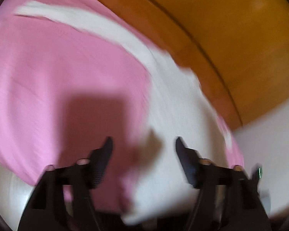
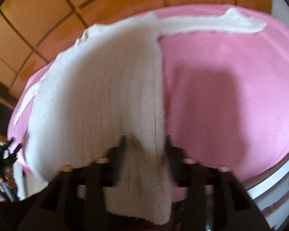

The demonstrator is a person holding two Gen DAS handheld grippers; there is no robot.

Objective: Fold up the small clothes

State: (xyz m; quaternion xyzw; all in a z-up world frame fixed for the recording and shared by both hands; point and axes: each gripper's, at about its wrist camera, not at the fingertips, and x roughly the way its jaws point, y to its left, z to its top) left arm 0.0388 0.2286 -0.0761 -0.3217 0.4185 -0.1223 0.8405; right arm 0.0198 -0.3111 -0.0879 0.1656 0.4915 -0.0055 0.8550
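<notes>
White knit garment [image 2: 106, 88] lies spread on the pink sheet [image 2: 231, 96], one sleeve stretched along the far edge (both views blurred). Its near hem passes between the right gripper [image 2: 144, 144] fingers, which stand apart around it. Left gripper [image 1: 144, 146] hovers over the cloth's edge, jaws wide apart.

pink sheet [image 2: 231, 88] bare at 1–4 o'clock in right view, passable; sweater [image 2: 106, 100] covers 9–12; its sleeve [image 2: 212, 26] bars 1 o'clock edge.
</notes>
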